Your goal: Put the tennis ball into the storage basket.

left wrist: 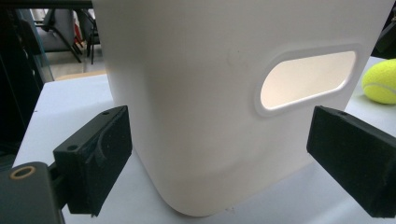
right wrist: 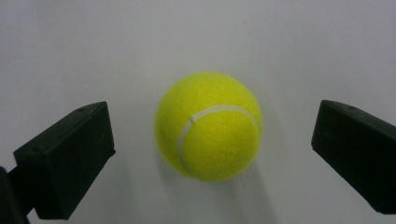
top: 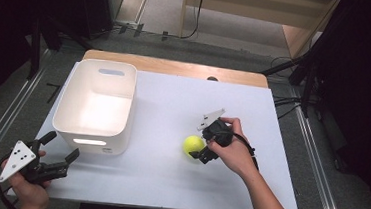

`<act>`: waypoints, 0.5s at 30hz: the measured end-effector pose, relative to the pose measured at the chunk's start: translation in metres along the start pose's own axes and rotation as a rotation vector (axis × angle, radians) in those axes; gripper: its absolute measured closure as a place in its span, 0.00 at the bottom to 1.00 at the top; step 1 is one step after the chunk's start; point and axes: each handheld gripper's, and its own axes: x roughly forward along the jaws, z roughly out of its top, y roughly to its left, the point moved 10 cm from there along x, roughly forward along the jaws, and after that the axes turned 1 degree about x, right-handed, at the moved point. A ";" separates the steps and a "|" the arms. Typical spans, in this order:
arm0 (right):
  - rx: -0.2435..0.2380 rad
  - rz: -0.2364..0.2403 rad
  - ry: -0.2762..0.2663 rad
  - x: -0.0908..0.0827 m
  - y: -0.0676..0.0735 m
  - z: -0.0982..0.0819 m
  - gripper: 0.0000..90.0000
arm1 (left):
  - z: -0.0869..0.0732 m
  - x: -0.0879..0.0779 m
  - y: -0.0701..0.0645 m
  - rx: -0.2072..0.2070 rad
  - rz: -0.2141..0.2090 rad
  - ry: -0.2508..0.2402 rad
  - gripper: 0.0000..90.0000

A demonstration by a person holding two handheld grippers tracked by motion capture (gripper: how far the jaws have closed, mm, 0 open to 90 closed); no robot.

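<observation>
A yellow tennis ball (top: pixel 193 145) lies on the white table (top: pixel 173 108), right of centre. My right gripper (top: pixel 205 143) hangs just right of it, open; in the right gripper view the ball (right wrist: pixel 208 126) sits between the two spread jaws without touching either. A white plastic bin (top: pixel 95 105) with handle slots stands at the table's left. My left gripper (top: pixel 62 147) is open at the near left corner, pointing at the bin's near wall (left wrist: pixel 210 93); the ball (left wrist: pixel 380 80) peeks out past the bin at the right edge.
The bin's inside looks bare. A wooden strip (top: pixel 176 66) runs along the table's far edge. Metal rails (top: pixel 1 120) and dark stands flank the table on the floor. Open white tabletop lies between bin and ball.
</observation>
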 end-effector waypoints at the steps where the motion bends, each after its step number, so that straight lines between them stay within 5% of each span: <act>1: -0.001 0.003 0.004 0.001 0.000 0.000 0.00 | 0.000 0.000 0.000 0.000 0.000 0.000 0.08; 15: -0.010 0.028 0.048 0.015 0.003 -0.002 0.04 | 0.000 0.000 0.000 -0.002 -0.001 -0.001 0.08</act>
